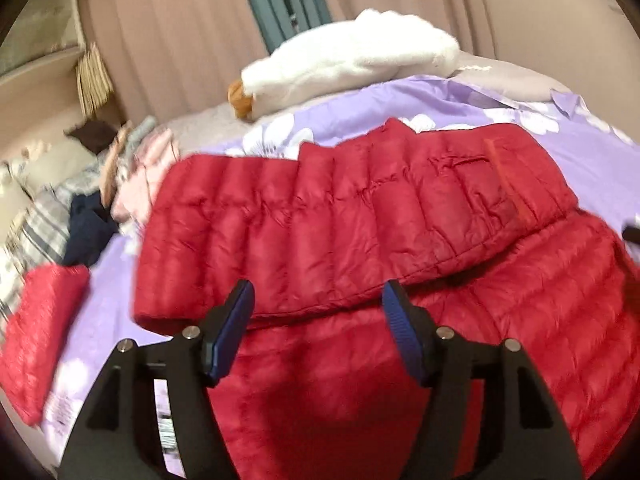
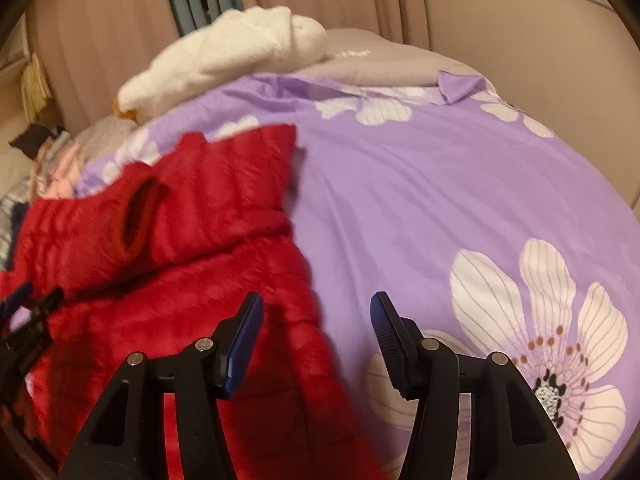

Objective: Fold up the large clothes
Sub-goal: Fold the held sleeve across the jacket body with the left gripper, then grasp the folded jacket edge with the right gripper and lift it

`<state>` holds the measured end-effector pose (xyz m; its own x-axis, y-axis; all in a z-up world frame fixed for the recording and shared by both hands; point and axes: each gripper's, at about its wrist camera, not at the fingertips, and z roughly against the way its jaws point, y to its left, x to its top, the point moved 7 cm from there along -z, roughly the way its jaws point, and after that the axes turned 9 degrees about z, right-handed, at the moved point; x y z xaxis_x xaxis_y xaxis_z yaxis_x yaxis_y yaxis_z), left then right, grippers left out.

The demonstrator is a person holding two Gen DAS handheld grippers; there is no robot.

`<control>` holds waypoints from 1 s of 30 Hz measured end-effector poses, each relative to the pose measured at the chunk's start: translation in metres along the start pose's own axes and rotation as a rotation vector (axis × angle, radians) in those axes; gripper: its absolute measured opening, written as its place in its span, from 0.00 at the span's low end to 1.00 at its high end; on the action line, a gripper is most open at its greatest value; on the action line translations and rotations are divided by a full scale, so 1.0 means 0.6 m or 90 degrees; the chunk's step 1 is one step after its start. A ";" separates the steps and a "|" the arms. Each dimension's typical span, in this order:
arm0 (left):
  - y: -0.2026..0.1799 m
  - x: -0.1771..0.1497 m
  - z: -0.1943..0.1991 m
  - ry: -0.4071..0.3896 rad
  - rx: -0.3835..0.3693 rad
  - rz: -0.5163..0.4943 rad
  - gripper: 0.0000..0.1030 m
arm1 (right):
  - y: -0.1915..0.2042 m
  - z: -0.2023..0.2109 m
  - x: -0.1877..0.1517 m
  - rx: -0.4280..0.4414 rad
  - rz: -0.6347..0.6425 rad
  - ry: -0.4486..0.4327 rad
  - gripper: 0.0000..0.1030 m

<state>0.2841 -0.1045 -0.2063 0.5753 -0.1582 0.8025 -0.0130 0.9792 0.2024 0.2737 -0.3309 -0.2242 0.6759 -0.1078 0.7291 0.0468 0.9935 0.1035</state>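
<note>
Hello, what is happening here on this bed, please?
Someone is folding a red puffer jacket on a purple flowered bedcover with two handheld grippers. One sleeve already lies folded across the body. The left gripper is open above the jacket; the right gripper is open at its edge. Neither holds anything.
</note>
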 end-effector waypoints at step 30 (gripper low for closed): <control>0.215 -0.031 -0.066 0.030 -0.006 0.252 0.50 | 0.166 -0.066 0.076 0.054 0.116 -0.054 0.16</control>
<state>0.3039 0.0297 -0.2175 0.5644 0.2368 0.7908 -0.2337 0.9646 -0.1220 0.3381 -0.2355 -0.2077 0.6027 0.0670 0.7952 -0.1352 0.9906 0.0190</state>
